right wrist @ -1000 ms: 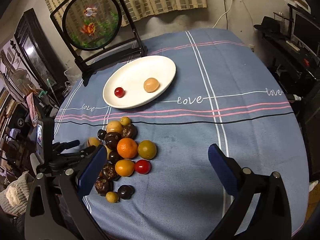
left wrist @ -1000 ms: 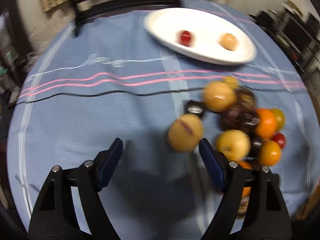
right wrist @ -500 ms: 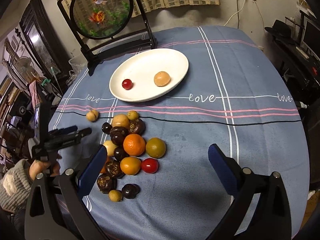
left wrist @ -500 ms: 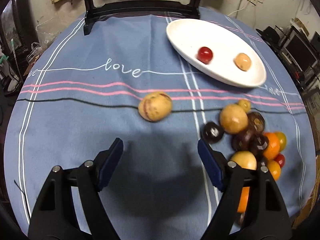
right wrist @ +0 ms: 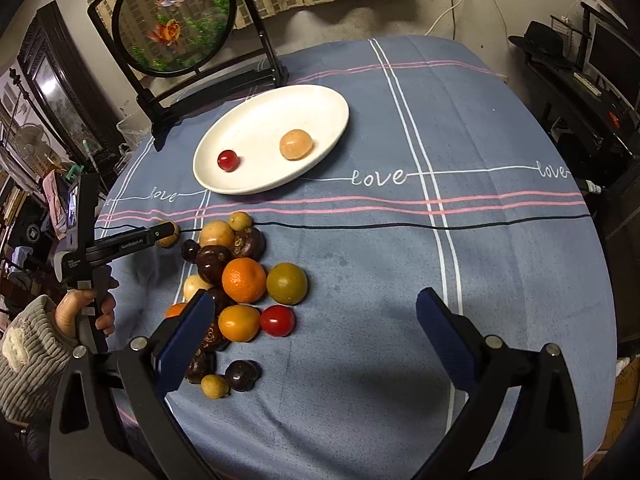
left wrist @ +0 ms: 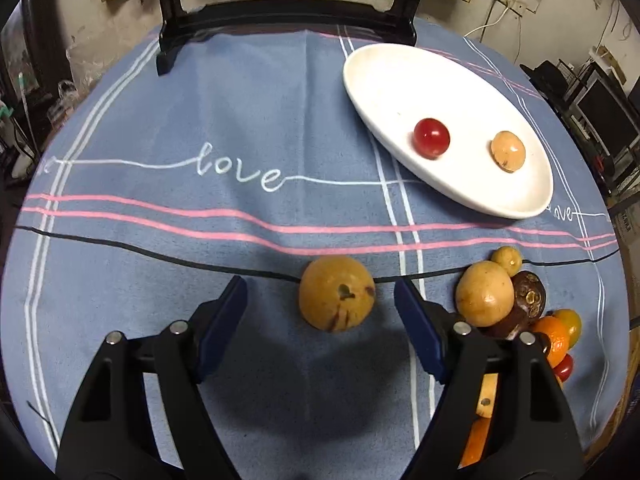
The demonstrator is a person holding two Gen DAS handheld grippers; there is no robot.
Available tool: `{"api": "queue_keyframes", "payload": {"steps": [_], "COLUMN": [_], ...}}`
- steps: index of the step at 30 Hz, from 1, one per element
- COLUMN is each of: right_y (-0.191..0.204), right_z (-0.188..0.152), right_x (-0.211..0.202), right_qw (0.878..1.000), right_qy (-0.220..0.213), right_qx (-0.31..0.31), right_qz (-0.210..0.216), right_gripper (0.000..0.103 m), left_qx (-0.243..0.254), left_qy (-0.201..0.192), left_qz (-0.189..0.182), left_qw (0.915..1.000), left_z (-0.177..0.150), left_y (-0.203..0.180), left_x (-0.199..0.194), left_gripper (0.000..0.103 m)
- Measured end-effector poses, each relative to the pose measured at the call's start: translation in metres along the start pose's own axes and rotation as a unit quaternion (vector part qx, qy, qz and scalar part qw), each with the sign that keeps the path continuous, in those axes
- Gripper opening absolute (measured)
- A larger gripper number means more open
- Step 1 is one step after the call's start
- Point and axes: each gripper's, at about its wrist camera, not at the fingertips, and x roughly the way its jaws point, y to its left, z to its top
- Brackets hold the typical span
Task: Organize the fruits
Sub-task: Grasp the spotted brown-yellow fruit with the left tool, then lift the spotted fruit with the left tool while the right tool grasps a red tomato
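Note:
A spotted tan fruit [left wrist: 337, 293] lies alone on the blue cloth, just ahead of and between the open fingers of my left gripper [left wrist: 320, 308], untouched. It also shows in the right wrist view [right wrist: 168, 233] beside the left gripper [right wrist: 160, 236]. A white oval plate [left wrist: 384, 76] holds a red cherry tomato [left wrist: 431, 137] and a tan fruit [left wrist: 508, 151]. A pile of fruits [right wrist: 240, 280], orange, dark brown, yellow and red, lies in front of my right gripper [right wrist: 314, 334], which is open and empty above the cloth.
A black stand with a round painted screen [right wrist: 174, 20] stands at the table's back edge, behind the plate [right wrist: 272, 128]. The pile also lies right of my left gripper [left wrist: 516, 308]. The round table's edge curves close on all sides.
The spotted tan fruit rolled out of the pile to the left and lies apart. My left gripper has moved up to it, so it sits between the open fingers. The right gripper moved slightly forward.

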Motion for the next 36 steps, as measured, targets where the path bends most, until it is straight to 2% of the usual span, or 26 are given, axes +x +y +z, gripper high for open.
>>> {"api": "queue_keyframes", "payload": {"steps": [2,8,10,12,16,19,21,23,28,30,34,36], "right_y": [-0.001,0.0,0.0,0.0,-0.001,0.003,0.005,0.007,0.016,0.021,0.03,0.028], "right_z": [0.0,0.0,0.0,0.0,-0.001,-0.006,-0.015,-0.027,-0.034,-0.034,-0.037,-0.036], "right_x": [0.001,0.003,0.004,0.006,0.014,0.022,0.029,0.043,0.066,0.073,0.091,0.093], "right_qw": [1.0,1.0,1.0,1.0,0.999,0.998,0.994,0.991,0.987,0.986,0.983,0.983], "right_qy": [0.003,0.009,0.013,0.017,0.031,0.019,0.012,0.035,0.063,0.069,0.087,0.087], "right_qx": [0.002,0.001,0.0,-0.001,-0.01,-0.068,-0.108,-0.126,-0.133,-0.136,-0.15,-0.149], "right_qz": [-0.003,-0.005,-0.003,-0.002,0.007,0.005,-0.004,0.009,0.058,0.062,0.055,0.054], "right_gripper": [0.101,0.101,0.101,0.101,0.101,0.101,0.094,0.08,0.071,0.068,0.047,0.044], "left_qx": [0.002,0.01,0.011,0.008,-0.007,-0.016,-0.019,-0.02,-0.038,-0.039,-0.045,-0.053], "left_qy": [0.007,0.006,0.001,-0.003,-0.013,-0.021,-0.018,-0.015,-0.007,-0.009,-0.014,-0.013], "left_qz": [-0.001,0.003,0.002,0.003,-0.01,-0.017,-0.022,-0.024,-0.024,-0.016,-0.005,-0.002], "left_qw": [1.0,0.9999,0.9999,1.0,0.9998,0.9995,0.9994,0.9994,0.999,0.9991,0.9989,0.9985], "left_z": [-0.001,-0.004,-0.003,-0.002,-0.008,-0.025,-0.043,-0.057,-0.089,-0.096,-0.104,-0.107], "left_y": [0.0,0.002,0.002,0.002,0.006,0.011,0.014,0.016,0.021,0.023,0.029,0.034], "left_x": [0.005,0.011,0.009,0.006,-0.013,-0.035,-0.05,-0.06,-0.083,-0.089,-0.101,-0.105], "left_gripper": [0.061,0.056,0.045,0.041,0.041,0.041,0.041,0.041,0.041,0.041,0.041,0.041]}}
